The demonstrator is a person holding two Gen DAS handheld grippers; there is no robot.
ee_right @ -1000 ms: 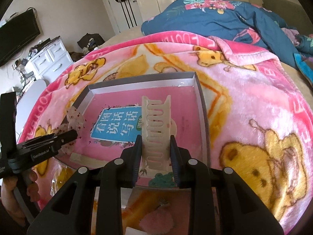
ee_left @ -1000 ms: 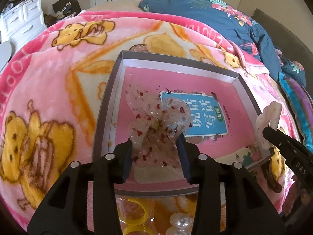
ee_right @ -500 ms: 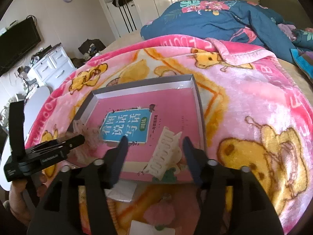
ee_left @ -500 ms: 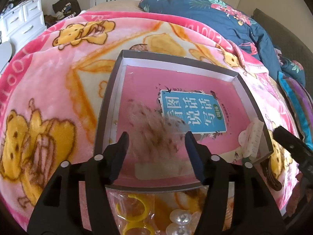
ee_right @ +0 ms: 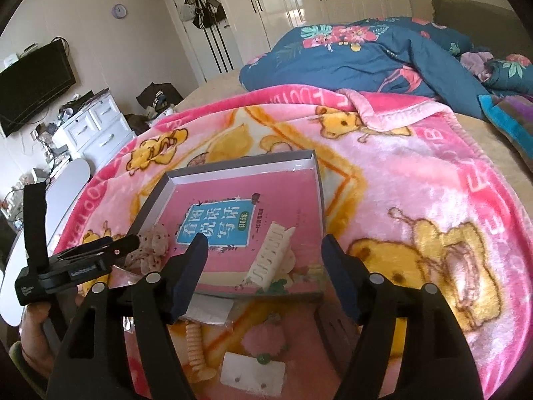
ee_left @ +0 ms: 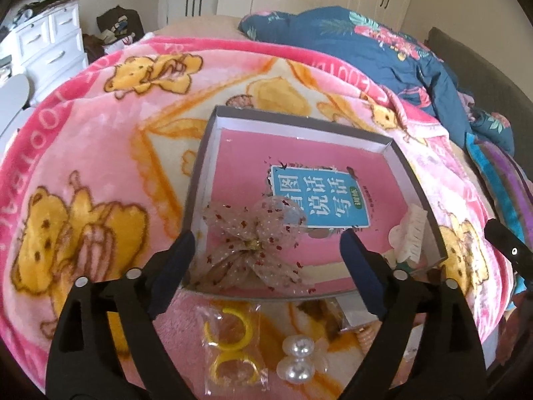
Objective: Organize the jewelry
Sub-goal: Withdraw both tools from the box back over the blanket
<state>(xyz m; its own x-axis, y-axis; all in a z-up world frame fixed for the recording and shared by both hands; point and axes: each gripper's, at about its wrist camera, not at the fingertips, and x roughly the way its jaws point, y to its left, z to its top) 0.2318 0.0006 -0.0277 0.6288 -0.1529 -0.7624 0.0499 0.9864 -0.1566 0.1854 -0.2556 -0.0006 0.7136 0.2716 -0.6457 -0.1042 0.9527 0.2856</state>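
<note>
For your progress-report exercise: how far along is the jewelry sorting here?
Done: sheer bow and cream hair claw lie in the grey box. In hand: nothing; left gripper and right gripper just opened. Left: bagged yellow rings and pearl clip on the blanket.

Bed [ee_right: 483,126], pink bear blanket [ee_left: 100,173], grey tray [ee_left: 200,180], blue quilt [ee_right: 366,56]

Pink bear blanket [ee_left: 100,153], blue floral duvet [ee_right: 366,53], white dresser [ee_right: 96,130].
</note>
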